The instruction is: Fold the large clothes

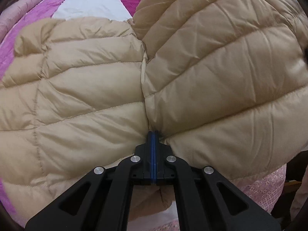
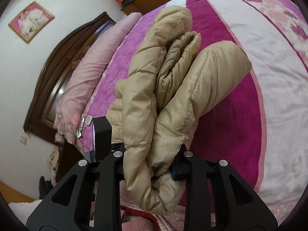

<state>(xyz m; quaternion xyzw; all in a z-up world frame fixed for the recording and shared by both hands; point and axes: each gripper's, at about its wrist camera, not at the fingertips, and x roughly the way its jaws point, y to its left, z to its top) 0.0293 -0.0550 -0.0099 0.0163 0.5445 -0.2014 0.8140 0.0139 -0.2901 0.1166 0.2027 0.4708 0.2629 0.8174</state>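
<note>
Folding this puffy jacket (image 1: 192, 77) calls for both grips to hold firm while one side goes over the other. My left tongs (image 1: 153, 134) are pressed fully together, nose buried in the seam where two quilted panels meet, near the bed's (image 1: 92, 5) near edge; I judge a thin pinch of fabric is caught there, though the pads hide it. My right tongs (image 2: 152, 165) are clamped on a thick bunched wad of the jacket (image 2: 163, 88), several layers squeezed between the pads, the bundle raised above the magenta bedspread (image 2: 231, 115).

To do this step well, I should keep the left tongs as the anchor, low on the bed, so the seam becomes the fold line. The right bundle ought to travel across in one smooth arc and come down flat, edges matched to the lower layer, before I let go. Down fill is slippery and springy, so a loose pinch could slide out, and the fold may puff back open unless I press it down.

Containers: none are in view, only the bed carrying the jacket, with a pink pillow (image 2: 86, 77) along its far edge.
</note>
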